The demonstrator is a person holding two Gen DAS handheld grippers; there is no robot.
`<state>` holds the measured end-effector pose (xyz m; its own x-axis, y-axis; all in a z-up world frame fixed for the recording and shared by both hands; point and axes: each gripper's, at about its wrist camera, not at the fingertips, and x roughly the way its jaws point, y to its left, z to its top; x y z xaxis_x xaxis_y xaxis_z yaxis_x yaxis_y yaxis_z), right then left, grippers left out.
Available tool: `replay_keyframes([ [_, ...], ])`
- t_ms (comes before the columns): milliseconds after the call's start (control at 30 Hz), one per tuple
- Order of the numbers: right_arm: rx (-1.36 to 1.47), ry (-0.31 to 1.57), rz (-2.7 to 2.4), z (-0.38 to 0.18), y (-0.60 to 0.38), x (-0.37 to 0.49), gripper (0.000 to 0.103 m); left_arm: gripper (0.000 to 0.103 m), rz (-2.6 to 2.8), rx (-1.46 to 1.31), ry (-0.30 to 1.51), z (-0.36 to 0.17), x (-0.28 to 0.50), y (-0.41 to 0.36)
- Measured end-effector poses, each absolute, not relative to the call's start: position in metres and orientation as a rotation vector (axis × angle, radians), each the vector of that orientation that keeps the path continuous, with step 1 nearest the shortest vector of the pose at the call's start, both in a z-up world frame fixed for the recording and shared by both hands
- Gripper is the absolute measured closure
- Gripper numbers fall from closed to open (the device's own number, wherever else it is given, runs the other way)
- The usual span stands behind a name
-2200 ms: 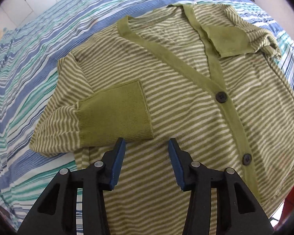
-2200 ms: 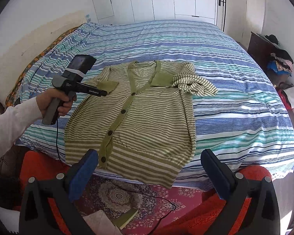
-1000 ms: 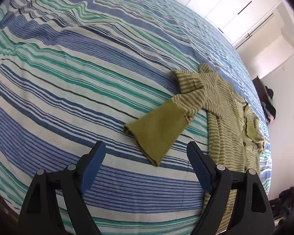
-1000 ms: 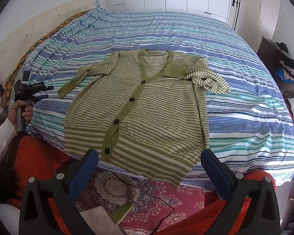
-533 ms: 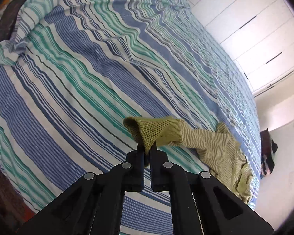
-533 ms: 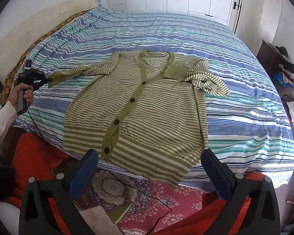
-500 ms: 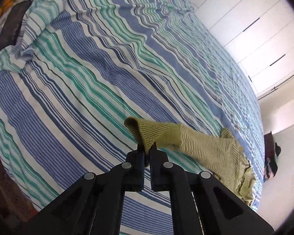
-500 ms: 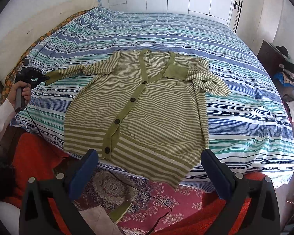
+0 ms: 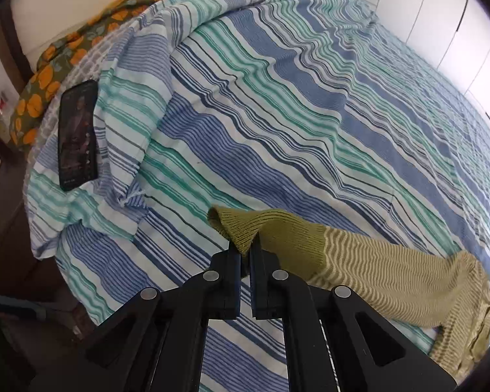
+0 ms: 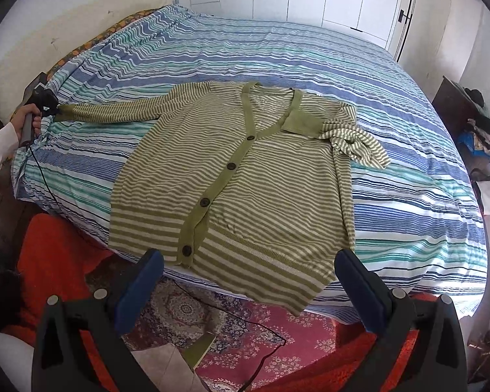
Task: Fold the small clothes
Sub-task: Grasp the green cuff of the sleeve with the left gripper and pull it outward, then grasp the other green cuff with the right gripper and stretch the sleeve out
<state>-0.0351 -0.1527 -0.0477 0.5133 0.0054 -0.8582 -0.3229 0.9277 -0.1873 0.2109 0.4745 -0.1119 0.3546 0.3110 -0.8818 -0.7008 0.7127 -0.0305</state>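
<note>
A green and white striped cardigan (image 10: 245, 176) lies face up on the striped bedspread (image 10: 277, 55). My left gripper (image 9: 244, 248) is shut on the plain green cuff (image 9: 245, 225) of its left sleeve (image 10: 114, 112), which is stretched out straight toward the bed's left edge; this gripper also shows in the right wrist view (image 10: 50, 107). The other sleeve (image 10: 352, 140) lies bunched and folded over the right shoulder. My right gripper (image 10: 248, 287) is open and empty, held off the bed in front of the cardigan's hem.
A black phone (image 9: 76, 134) lies on the bedspread near the bed's corner, left of the held cuff. A floral pillow (image 9: 81, 42) sits behind it. A red blanket (image 10: 55, 261) and patterned rug (image 10: 245, 343) lie below the bed edge. White wardrobes stand behind.
My left gripper, shut on the cuff, has pulled the sleeve further out to the left until it lies straight. The right gripper has stayed open and nearly still.
</note>
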Motion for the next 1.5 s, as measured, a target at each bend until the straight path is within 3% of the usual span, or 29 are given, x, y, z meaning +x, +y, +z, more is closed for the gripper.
replay_keyframes([
  [233,-0.371,1.030,0.220,-0.052,-0.144,-0.036,0.000,0.101,0.758,-0.351,1.007,-0.113,0.219,0.485],
  [333,-0.363,1.029,0.217,-0.052,-0.144,-0.036,0.000,0.085,0.797,-0.299,1.091,-0.139,0.220,0.478],
  [400,-0.341,1.026,0.224,-0.049,-0.149,-0.034,0.000,0.069,0.815,-0.285,1.133,-0.155,0.213,0.472],
  [467,-0.311,1.005,0.225,-0.040,-0.163,-0.026,0.000,0.051,0.795,-0.309,1.104,-0.156,0.197,0.464],
  [533,-0.309,0.961,0.173,-0.026,-0.187,-0.007,0.000,0.041,0.775,-0.327,1.060,-0.149,0.177,0.451],
  [700,-0.369,0.824,0.002,-0.012,-0.256,0.079,0.000,0.035,0.689,-0.372,0.981,-0.123,0.129,0.408],
  [867,-0.671,0.868,0.231,-0.071,-0.206,0.169,0.003,0.030,0.593,-0.444,0.939,-0.106,0.092,0.360],
  [933,-0.704,0.914,0.312,-0.104,-0.178,0.201,0.009,0.030,0.560,-0.471,0.942,-0.104,0.082,0.345],
  [1000,-0.766,0.945,0.326,-0.141,-0.157,0.233,0.030,0.030,0.534,-0.493,0.954,-0.105,0.073,0.330],
  [1167,-0.830,1.077,0.299,-0.215,-0.147,0.288,0.034,0.030,0.510,-0.523,0.989,-0.113,0.053,0.311],
  [1233,-0.793,1.084,0.318,-0.218,-0.150,0.294,0.044,0.030,0.524,-0.488,1.001,-0.116,0.047,0.305],
  [1300,-0.728,1.084,0.309,-0.205,-0.159,0.300,0.091,0.030,0.539,-0.456,1.017,-0.120,0.043,0.301],
  [1333,-0.676,1.067,0.304,-0.192,-0.166,0.300,0.099,0.030,0.538,-0.458,1.024,-0.121,0.042,0.300],
  [1500,-0.438,0.954,0.210,-0.104,-0.240,0.284,0.099,0.030,0.505,-0.507,1.033,-0.124,0.036,0.286],
])
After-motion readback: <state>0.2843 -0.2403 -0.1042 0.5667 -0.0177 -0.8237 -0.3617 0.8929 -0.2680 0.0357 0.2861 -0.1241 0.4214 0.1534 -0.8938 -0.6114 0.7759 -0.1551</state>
